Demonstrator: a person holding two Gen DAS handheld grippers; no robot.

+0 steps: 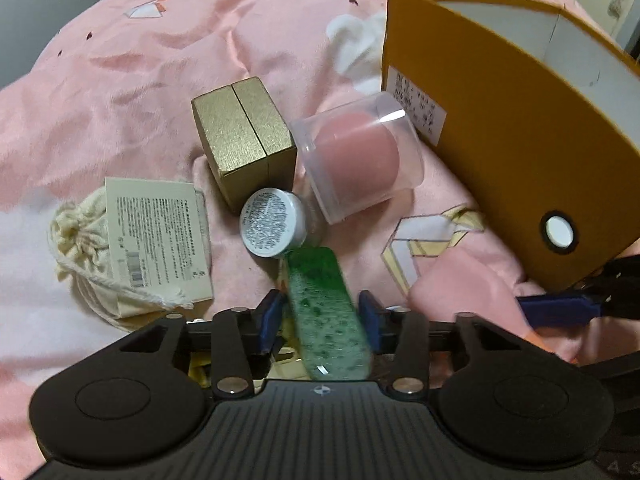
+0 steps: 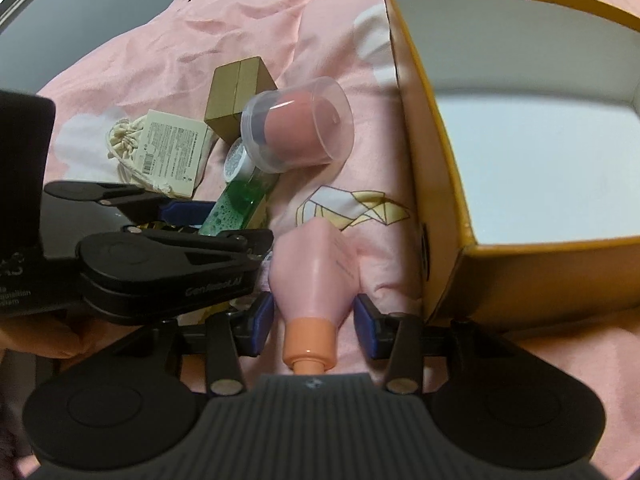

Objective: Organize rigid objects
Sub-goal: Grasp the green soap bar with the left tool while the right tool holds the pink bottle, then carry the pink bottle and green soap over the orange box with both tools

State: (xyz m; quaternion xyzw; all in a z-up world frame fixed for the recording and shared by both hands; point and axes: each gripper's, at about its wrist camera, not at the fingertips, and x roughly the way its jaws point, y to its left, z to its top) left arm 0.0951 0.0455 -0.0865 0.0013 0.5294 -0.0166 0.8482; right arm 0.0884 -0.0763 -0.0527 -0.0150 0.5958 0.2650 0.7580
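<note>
A green bottle (image 1: 324, 320) with bubbly liquid lies on the pink bedding, and my left gripper (image 1: 320, 304) is shut on its body. At the bottle's far end sits a white round printed cap (image 1: 274, 222). In the right wrist view the same bottle (image 2: 236, 208) shows between the left gripper's black fingers (image 2: 192, 248). My right gripper (image 2: 314, 304) is shut on a pink bottle (image 2: 316, 264) with a peach neck, its blue pads against the shoulders. The bottle lies on the bedding just left of the yellow box (image 2: 440, 160).
The yellow box (image 1: 520, 140) is open-topped with a bare white inside. A gold carton (image 1: 244, 140), a clear tub holding a pink sponge (image 1: 360, 160) and a cloth pouch with a paper tag (image 1: 160, 236) crowd beyond the green bottle. Rumpled pink bedding lies all around.
</note>
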